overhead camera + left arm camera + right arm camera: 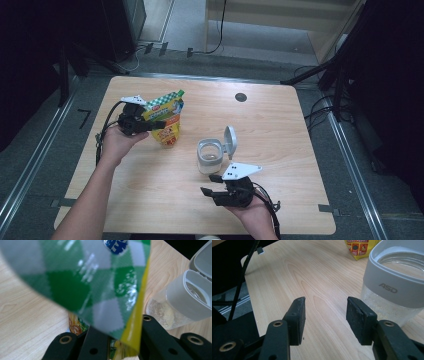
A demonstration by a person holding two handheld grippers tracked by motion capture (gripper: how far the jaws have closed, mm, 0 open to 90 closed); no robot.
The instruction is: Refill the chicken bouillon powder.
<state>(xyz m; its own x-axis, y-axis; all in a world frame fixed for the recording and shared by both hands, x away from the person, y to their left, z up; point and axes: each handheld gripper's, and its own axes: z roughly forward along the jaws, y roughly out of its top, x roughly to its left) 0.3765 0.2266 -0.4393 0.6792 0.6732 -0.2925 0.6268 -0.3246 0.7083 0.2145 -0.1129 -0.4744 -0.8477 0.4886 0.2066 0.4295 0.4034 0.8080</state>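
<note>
Left gripper point(150, 123) is clamped on the snack pouch point(166, 120), jaws pinched down narrow on the pouch's upper part, just under its green-and-white checked top edge. In the left gripper view the checked top point(82, 287) folds back over the jaws, and the pouch's yellow side seam point(136, 325) runs down between the two black fingers point(155, 332), so the pouch sits squarely in the bite, pads on either face. In the high view the pouch stands upright on the wooden table point(300, 130), its yellow bottom below the fingers and the gripper coming at it from its left side.

Over to the right gripper point(211, 184): jaws held about half apart, nothing between them. In the right gripper view the two pads point(299, 320) frame bare tabletop. The clear jar point(210, 156) with its grey collar sits just ahead of the fingertips and off to the right-hand finger's side, near but not touching it; the collar point(397, 287) carries raised lettering. Its flip lid point(230, 141) stands open, tipped back on the far side of the jar from the fingers.

The jar stands between the two grippers, and from the left gripper's fingers it lies just beyond the pouch, to the right point(185, 300), apart from it.
</note>
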